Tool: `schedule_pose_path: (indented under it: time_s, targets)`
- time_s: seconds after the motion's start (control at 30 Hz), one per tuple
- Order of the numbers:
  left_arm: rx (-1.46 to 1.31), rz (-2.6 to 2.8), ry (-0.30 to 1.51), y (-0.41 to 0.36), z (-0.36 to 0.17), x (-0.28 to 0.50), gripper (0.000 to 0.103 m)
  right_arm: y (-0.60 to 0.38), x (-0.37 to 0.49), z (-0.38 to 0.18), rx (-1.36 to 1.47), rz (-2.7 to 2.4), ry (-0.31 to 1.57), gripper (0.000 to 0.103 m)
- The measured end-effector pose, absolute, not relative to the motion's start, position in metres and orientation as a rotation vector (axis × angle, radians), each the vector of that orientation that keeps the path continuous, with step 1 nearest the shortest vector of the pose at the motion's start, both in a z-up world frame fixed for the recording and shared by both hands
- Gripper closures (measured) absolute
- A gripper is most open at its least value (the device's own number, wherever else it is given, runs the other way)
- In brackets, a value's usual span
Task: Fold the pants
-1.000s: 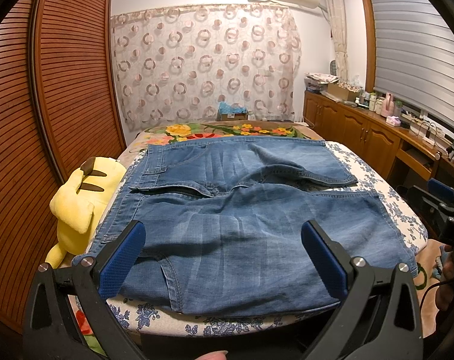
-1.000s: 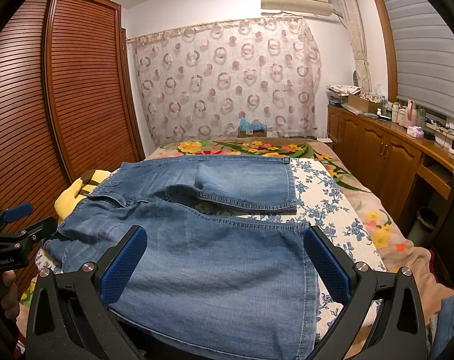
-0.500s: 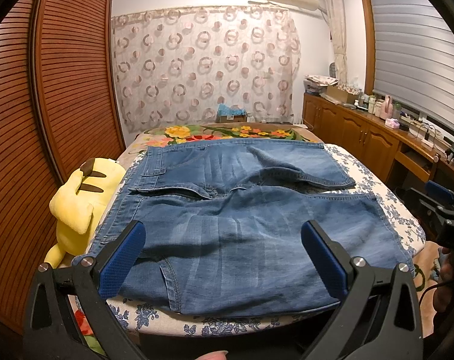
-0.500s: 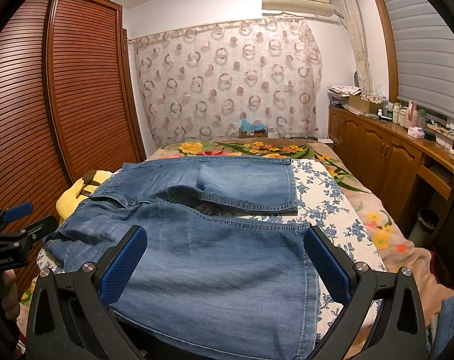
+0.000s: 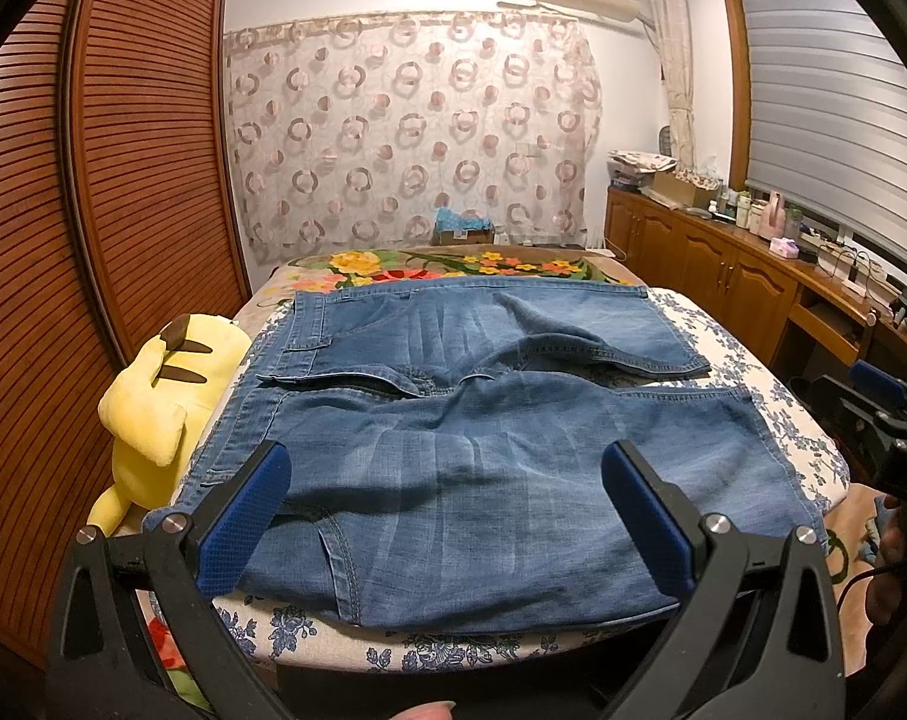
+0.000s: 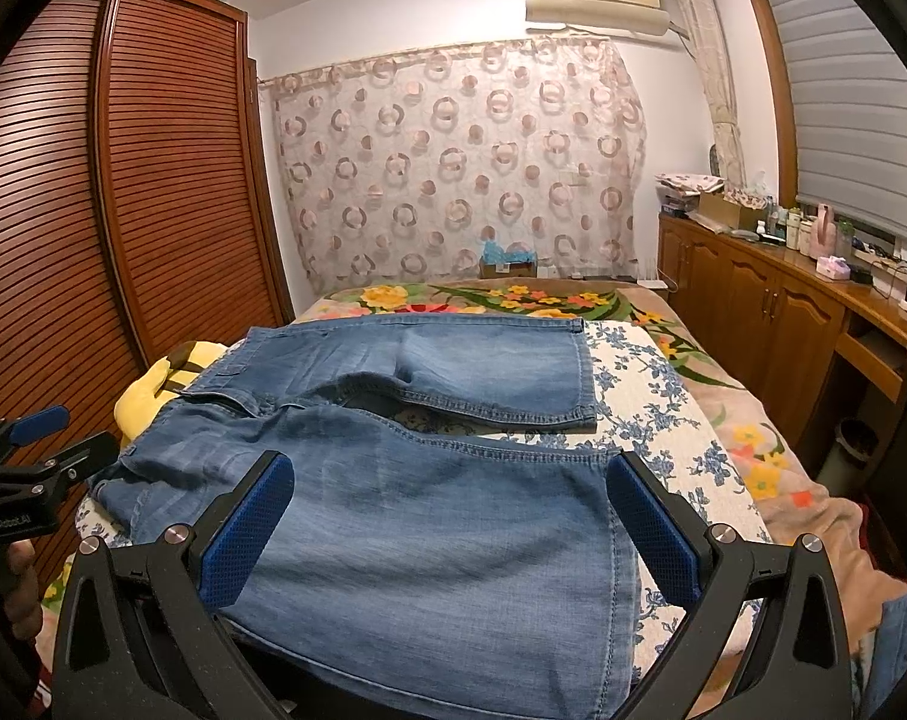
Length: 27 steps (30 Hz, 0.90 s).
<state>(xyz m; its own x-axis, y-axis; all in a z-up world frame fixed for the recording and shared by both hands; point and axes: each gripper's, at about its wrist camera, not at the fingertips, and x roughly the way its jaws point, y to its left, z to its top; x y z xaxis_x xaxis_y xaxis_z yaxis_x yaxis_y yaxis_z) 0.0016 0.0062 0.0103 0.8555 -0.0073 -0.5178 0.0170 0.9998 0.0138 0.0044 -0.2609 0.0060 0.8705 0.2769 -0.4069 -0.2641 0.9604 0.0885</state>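
Blue denim pants (image 5: 465, 420) lie spread flat on the bed, waist at the left, the two legs running to the right with a gap between them. They fill the middle of the right wrist view as well, pants (image 6: 429, 510). My left gripper (image 5: 444, 510) hovers open over the near leg close to the waist side, holding nothing. My right gripper (image 6: 450, 522) hangs open above the near leg toward its hem, also empty. Each gripper shows at the edge of the other's view: right gripper (image 5: 873, 408), left gripper (image 6: 33, 450).
A yellow plush toy (image 5: 153, 396) lies against the bed's left edge by the brown slatted wardrobe (image 5: 93, 210). A floral bedspread (image 6: 651, 384) covers the bed. Wooden cabinets (image 5: 723, 282) with bottles line the right wall. A box (image 5: 462, 231) sits beyond the bed.
Both grippers have drifted slightly; the views are almost the same. The pants have not moved.
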Motion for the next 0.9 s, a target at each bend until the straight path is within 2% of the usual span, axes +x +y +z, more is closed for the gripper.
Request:
schedule_pose_path:
  time_s: [0.9]
  targets:
    - [0.007,0.008,0.572,0.017,0.017,0.007,0.000,-0.276,0.017,0.001,0.024,0.301,0.444,0.000]
